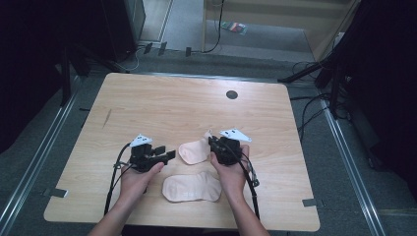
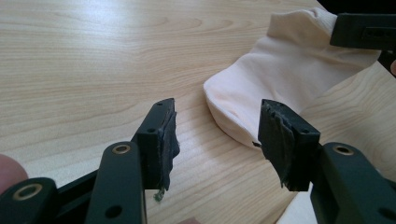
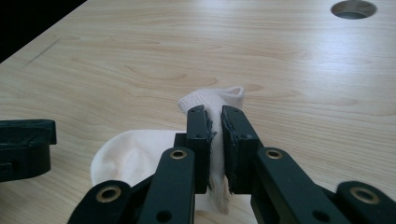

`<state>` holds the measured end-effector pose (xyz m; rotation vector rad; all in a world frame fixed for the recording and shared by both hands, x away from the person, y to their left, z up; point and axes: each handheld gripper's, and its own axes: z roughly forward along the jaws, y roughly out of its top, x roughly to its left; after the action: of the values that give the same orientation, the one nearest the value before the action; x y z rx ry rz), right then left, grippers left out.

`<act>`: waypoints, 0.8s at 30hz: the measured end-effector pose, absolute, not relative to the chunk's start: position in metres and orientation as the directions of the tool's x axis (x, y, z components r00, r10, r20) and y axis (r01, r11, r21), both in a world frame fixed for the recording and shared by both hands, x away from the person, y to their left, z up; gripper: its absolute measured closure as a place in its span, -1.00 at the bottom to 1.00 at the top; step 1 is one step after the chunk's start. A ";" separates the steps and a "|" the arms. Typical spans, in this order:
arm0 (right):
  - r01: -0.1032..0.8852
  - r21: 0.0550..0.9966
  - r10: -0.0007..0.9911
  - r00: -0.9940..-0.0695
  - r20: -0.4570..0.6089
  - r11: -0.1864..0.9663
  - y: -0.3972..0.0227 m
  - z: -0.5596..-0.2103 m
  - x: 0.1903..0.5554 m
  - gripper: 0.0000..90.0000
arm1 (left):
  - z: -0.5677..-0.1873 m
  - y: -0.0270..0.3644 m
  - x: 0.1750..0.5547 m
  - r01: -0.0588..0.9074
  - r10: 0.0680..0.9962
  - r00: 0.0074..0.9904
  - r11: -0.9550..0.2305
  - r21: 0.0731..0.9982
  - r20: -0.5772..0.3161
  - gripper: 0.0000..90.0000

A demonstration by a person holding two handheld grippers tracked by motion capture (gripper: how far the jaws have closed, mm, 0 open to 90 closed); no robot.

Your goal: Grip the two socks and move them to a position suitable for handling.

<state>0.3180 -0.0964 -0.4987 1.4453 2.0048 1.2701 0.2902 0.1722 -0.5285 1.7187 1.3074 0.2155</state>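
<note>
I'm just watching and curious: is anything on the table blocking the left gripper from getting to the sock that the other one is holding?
Nothing visible. The left gripper stands open, with bare table between it and the near edge of the sock. The right gripper is shut on the sock's far end.

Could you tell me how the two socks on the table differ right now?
The far sock is pinched at its cuff by the right gripper and lifted there; the near sock lies flat and untouched. The far sock sits between the two grippers, the near sock closer to the person. Both are pale peach.
</note>
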 end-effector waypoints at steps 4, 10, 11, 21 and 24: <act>0.572 0.819 0.897 -0.386 0.215 0.050 -0.109 -0.502 0.321 0.71 | -0.528 0.171 0.293 0.664 0.830 0.411 0.010 0.747 -0.377 0.07; 0.592 0.806 0.927 -0.314 0.207 0.020 -0.134 -0.510 0.325 0.45 | -0.531 0.170 0.294 0.669 0.837 0.403 0.007 0.743 -0.370 0.07; 0.593 0.805 0.931 -0.306 0.199 0.023 -0.138 -0.511 0.326 0.42 | -0.531 0.171 0.294 0.668 0.836 0.404 0.007 0.744 -0.371 0.07; 0.588 0.808 0.938 -0.297 0.178 0.033 -0.159 -0.510 0.330 0.34 | -0.532 0.173 0.299 0.656 0.815 0.408 0.051 0.753 -0.410 0.05; 0.592 0.804 0.930 -0.328 0.169 0.063 -0.155 -0.513 0.333 0.35 | -0.533 0.168 0.303 0.677 0.816 0.413 0.022 0.736 -0.404 0.05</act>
<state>0.3334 -0.1553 -0.5130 1.5158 1.9546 1.1629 0.3035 0.1680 -0.5329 1.7028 1.3135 0.1805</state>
